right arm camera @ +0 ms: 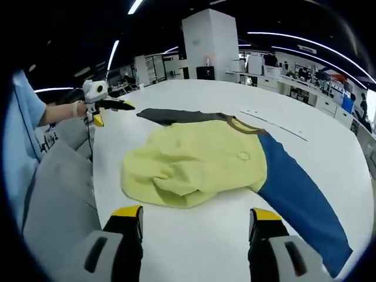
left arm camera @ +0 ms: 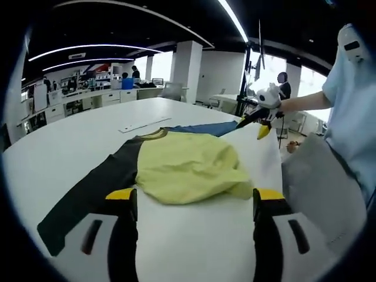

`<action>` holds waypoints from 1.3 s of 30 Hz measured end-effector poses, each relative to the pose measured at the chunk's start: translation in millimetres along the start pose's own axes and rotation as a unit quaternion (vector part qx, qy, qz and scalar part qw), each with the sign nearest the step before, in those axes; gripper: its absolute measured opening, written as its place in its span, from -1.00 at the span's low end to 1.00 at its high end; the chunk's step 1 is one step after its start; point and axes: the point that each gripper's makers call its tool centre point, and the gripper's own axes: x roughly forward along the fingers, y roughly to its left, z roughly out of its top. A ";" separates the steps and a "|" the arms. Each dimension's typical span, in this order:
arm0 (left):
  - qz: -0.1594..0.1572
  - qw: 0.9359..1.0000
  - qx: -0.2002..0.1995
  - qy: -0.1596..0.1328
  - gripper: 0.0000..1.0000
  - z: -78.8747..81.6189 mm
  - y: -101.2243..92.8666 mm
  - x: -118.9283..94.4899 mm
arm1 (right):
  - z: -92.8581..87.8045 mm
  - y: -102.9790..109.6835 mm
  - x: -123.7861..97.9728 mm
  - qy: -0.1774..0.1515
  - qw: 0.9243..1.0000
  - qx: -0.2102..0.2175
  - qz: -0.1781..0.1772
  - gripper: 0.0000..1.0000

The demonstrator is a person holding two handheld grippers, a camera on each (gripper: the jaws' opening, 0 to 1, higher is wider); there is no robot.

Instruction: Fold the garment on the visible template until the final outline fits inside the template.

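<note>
Both tools spread, empty; yellow garment (left arm camera: pixel 188 164) bunched on white table (left arm camera: pixel 70 141), strip (left arm camera: pixel 144 124) beyond.

The garment (left arm camera: pixel 188 167) lies on the tabletop (left arm camera: pixel 64 141), its body bunched in a heap at the middle. In the left gripper view one sleeve (left arm camera: pixel 88 194) stretches toward the near left, ending beside the left hand-held gripper (left arm camera: pixel 197 205); the other sleeve (left arm camera: pixel 202 128) runs behind the heap toward the right hand-held gripper (left arm camera: pixel 261 120), which hovers at the far right. A flat strip (left arm camera: pixel 144 124) lies on the tabletop behind the garment. A person (left arm camera: pixel 352 100) stands at the right edge.
</note>
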 end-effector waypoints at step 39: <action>0.022 0.998 -0.051 -0.011 0.38 -27.3 -32.2 -21.9 | 9.6 133.3 111.8 0.034 0.940 -0.322 0.112 -0.29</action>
